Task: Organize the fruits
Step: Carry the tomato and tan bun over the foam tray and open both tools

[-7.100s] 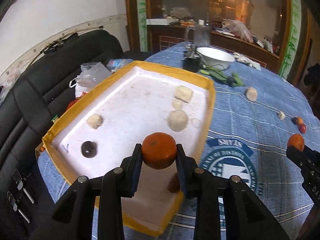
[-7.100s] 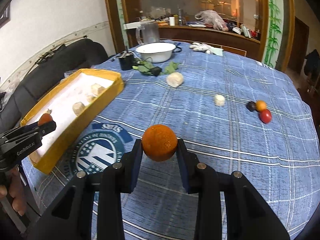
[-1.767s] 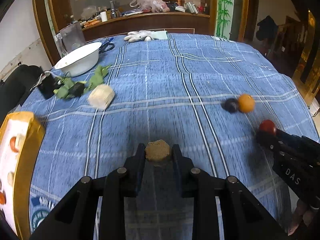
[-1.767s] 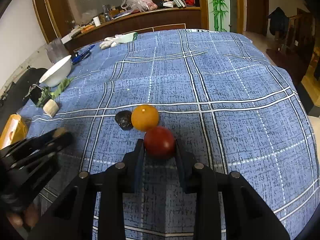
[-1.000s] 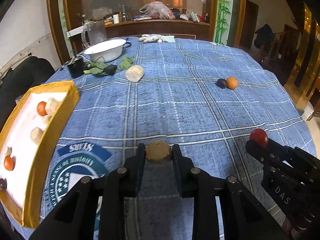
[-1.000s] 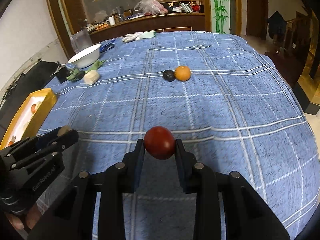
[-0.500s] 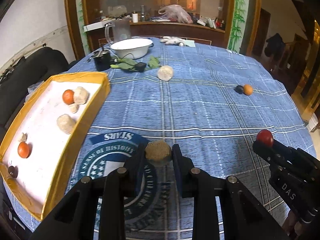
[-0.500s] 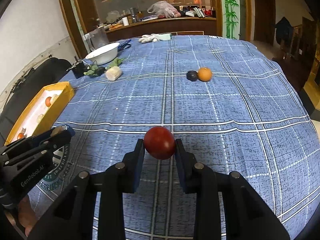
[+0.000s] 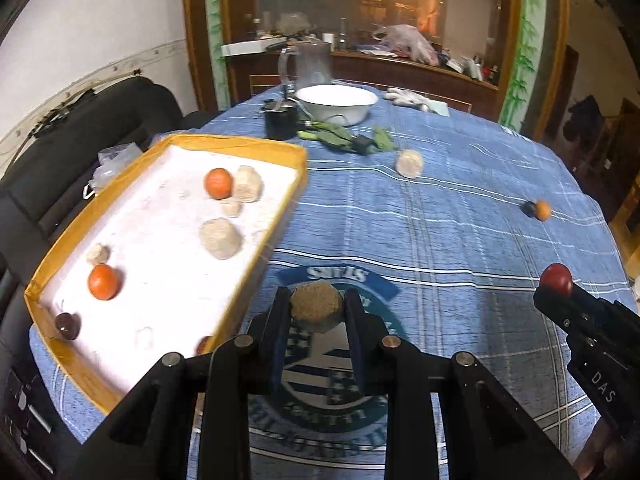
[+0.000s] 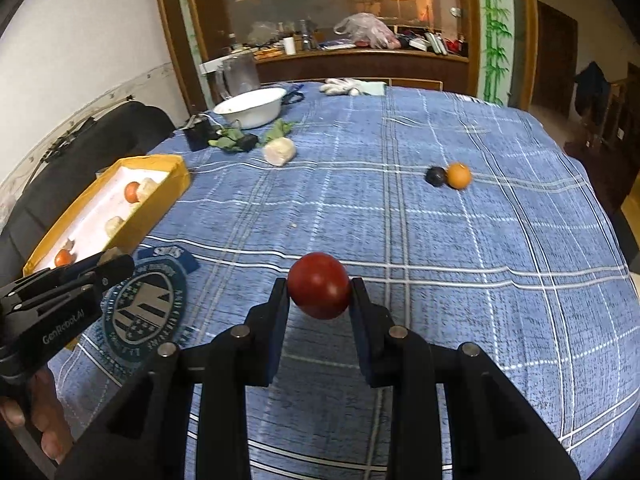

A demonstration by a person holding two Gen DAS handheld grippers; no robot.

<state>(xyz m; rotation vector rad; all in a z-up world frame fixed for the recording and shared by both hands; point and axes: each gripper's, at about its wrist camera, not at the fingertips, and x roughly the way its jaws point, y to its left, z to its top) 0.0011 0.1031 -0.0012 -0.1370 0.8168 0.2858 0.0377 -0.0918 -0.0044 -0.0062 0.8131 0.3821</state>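
My left gripper (image 9: 317, 309) is shut on a tan, rough-skinned fruit (image 9: 316, 305), held above the blue cloth just right of the yellow-rimmed white tray (image 9: 280, 151). The tray holds two orange fruits (image 9: 218, 183), several pale tan pieces (image 9: 220, 233) and a dark fruit (image 9: 67, 325). My right gripper (image 10: 319, 294) is shut on a red fruit (image 10: 319, 290) above the table's middle; it shows at the right in the left wrist view (image 9: 556, 275). An orange fruit (image 10: 458, 175), a dark fruit (image 10: 435, 176) and a pale piece (image 10: 279, 151) lie on the cloth.
A white bowl (image 9: 337, 100), a glass jug (image 9: 309, 67), a black cup (image 9: 280, 122) and green leaves (image 9: 338, 137) stand at the table's far side. A black sofa (image 9: 100, 120) runs along the left. A wooden cabinet (image 10: 360, 60) is behind.
Both grippers have moved left toward the tray, keeping hold of their fruits. The tray now lies close at the left of the left gripper.
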